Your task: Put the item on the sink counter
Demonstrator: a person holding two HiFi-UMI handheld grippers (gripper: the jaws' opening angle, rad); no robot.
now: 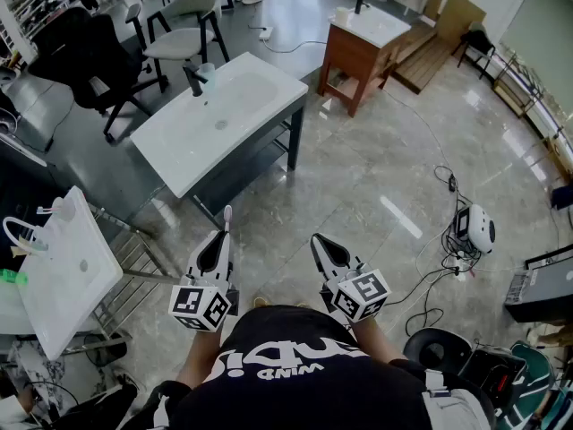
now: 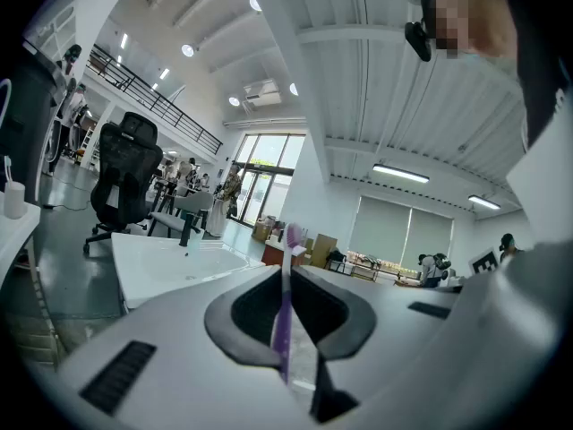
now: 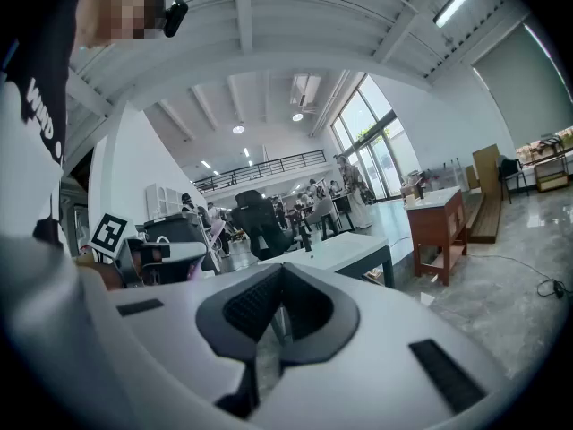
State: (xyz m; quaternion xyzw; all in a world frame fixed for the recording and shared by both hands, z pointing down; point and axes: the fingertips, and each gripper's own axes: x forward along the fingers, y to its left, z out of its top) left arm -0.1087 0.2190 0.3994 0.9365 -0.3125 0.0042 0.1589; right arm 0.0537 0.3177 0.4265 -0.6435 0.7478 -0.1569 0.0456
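Note:
My left gripper [image 1: 220, 238] is shut on a thin purple toothbrush [image 1: 227, 217], whose bristle head sticks out past the jaw tips. In the left gripper view the toothbrush [image 2: 286, 303] stands upright between the closed jaws of the left gripper [image 2: 286, 280]. A white sink counter [image 1: 183, 137] on a dark frame, with a black faucet [image 1: 194, 80], stands ahead and to the left, well clear of both grippers. My right gripper [image 1: 318, 242] is shut and holds nothing; in its own view the right gripper [image 3: 280, 285] has its pads closed together.
A second white sink [image 1: 54, 271] on a wire rack sits close at my left. A wooden vanity [image 1: 363, 43] stands farther back. Office chairs [image 1: 183, 21] are behind the counter. Cables and a white device [image 1: 475, 228] lie on the tile floor at right.

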